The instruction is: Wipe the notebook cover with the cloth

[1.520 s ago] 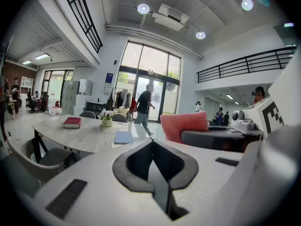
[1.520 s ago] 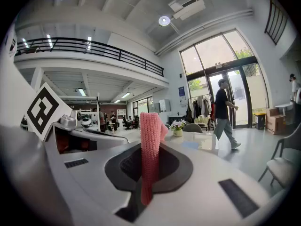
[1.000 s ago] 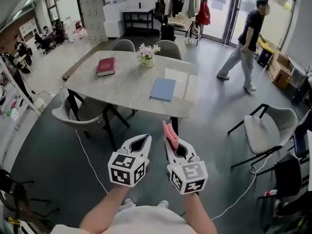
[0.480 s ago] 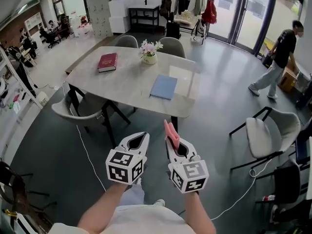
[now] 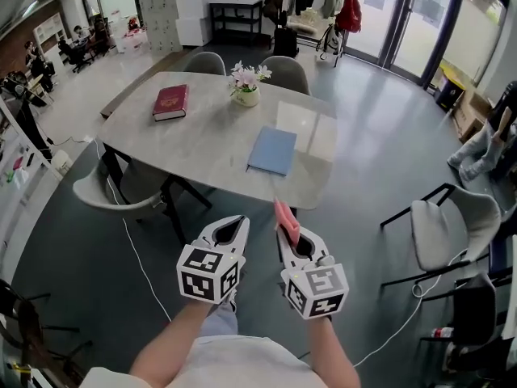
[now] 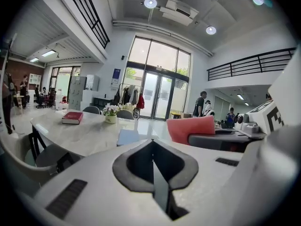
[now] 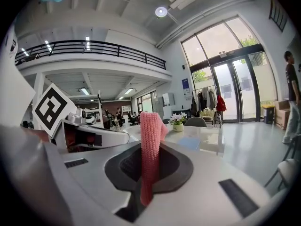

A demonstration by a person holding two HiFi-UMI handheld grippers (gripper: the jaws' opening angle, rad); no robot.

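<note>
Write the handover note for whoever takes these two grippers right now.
Left gripper: jaws together, empty.
Right gripper: shut on the pink cloth, which stands up out of the jaws.
Blue notebook lies flat and untouched near the front edge of the table. A red book and a flower pot sit farther back.
Done: cloth in hand. Both grippers hang over the floor, short of the table.
Left: step up, lower the cloth onto the notebook cover, wipe it.
</note>
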